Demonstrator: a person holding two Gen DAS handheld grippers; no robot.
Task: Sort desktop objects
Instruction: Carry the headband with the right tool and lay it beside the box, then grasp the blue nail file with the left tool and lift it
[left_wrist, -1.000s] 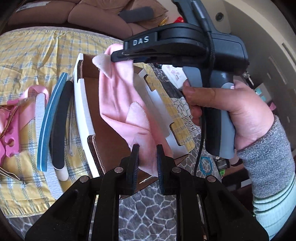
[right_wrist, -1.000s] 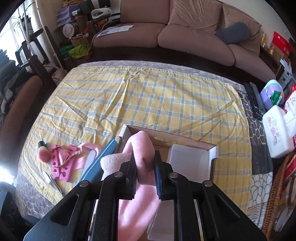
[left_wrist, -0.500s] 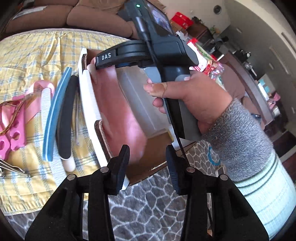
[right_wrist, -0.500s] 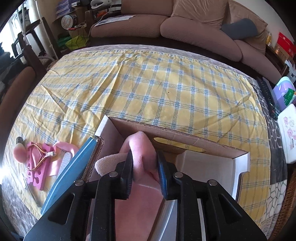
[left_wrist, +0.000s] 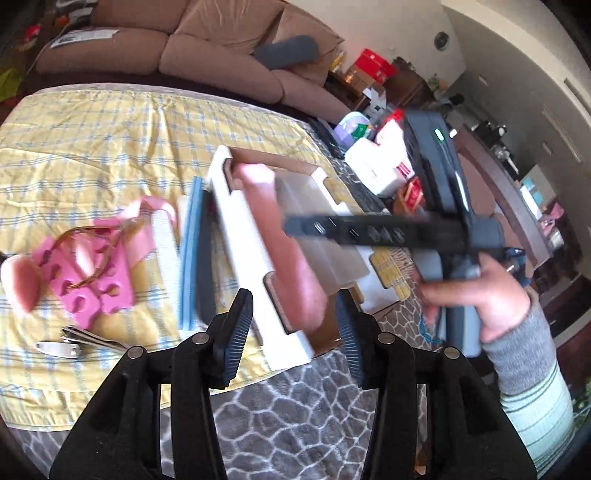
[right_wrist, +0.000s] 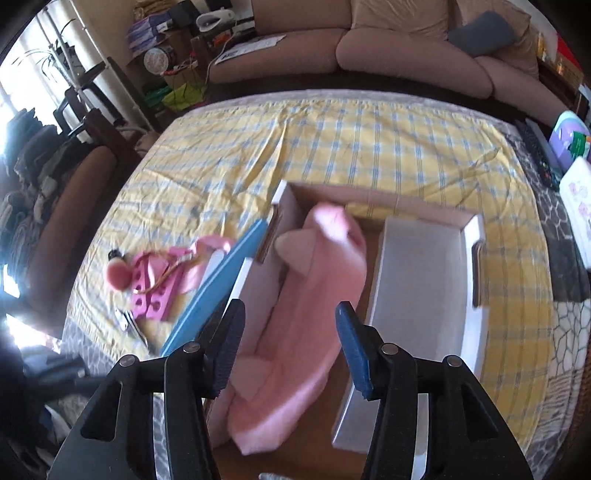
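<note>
A pink cloth (right_wrist: 314, 291) lies lengthwise in the left half of a white-rimmed cardboard box (right_wrist: 258, 280) on the yellow checked tablecloth. My right gripper (right_wrist: 290, 345) hangs over the cloth's near end. Its jaws are opening and the pads stand clear of the cloth. In the left wrist view my left gripper (left_wrist: 295, 336) is at the box's (left_wrist: 243, 236) near corner. Its jaws are opening too, and nothing is gripped. The pink cloth (left_wrist: 291, 258) shows beyond it, blurred. The right gripper (left_wrist: 295, 225) reaches in from the right, held by a hand (left_wrist: 480, 295).
Left of the box lie a blue nail file (right_wrist: 218, 284), a black file (left_wrist: 205, 273), pink toe separators (right_wrist: 155, 295), a pink puff brush (right_wrist: 118, 273) and metal clippers (left_wrist: 74, 343). A white inner tray (right_wrist: 417, 273) fills the box's right half. Packs and a remote (right_wrist: 539, 155) lie at the table's right edge.
Both grippers were shut on the pink cloth, holding it over the box. Both have let go and opened, and the cloth now lies in the box. The left gripper drew back.
</note>
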